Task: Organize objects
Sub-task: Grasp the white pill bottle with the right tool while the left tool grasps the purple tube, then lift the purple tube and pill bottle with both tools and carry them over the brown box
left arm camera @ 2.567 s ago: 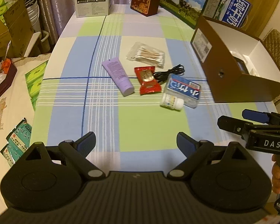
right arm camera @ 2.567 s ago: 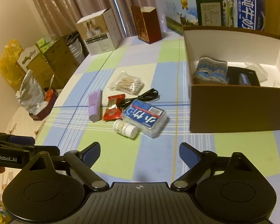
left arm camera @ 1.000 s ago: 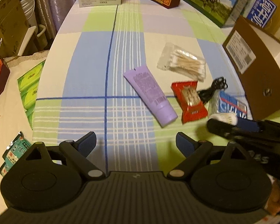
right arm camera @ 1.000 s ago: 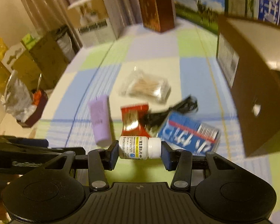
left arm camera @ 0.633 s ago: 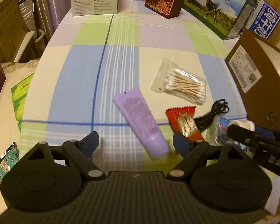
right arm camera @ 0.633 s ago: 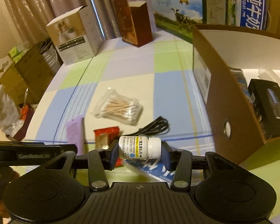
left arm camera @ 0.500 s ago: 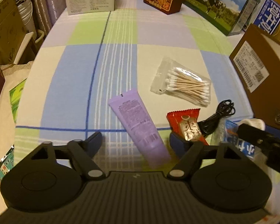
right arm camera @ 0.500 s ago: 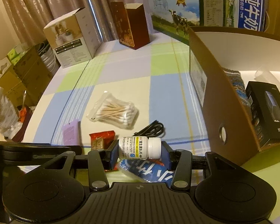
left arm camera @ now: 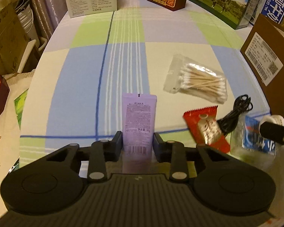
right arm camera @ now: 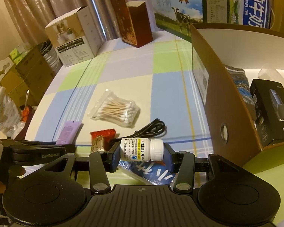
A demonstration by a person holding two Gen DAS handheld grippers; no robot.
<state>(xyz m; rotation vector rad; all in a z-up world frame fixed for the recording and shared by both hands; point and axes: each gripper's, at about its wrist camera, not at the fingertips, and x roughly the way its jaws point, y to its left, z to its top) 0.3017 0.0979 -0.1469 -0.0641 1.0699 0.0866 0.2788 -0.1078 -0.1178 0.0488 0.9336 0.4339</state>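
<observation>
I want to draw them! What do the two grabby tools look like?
Both tools, left and right, are matte black plastic with a ribbed middle, two round discs, silver screws and dark blue finger pads. The left one's side has small white lettering, too blurry to read.

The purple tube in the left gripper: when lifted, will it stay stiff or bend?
The purple tube looks like soft plastic, so it probably dents under the left gripper. Its flat crimped end extends forward unsupported and may droop slightly. The smooth skin could slip.
</observation>
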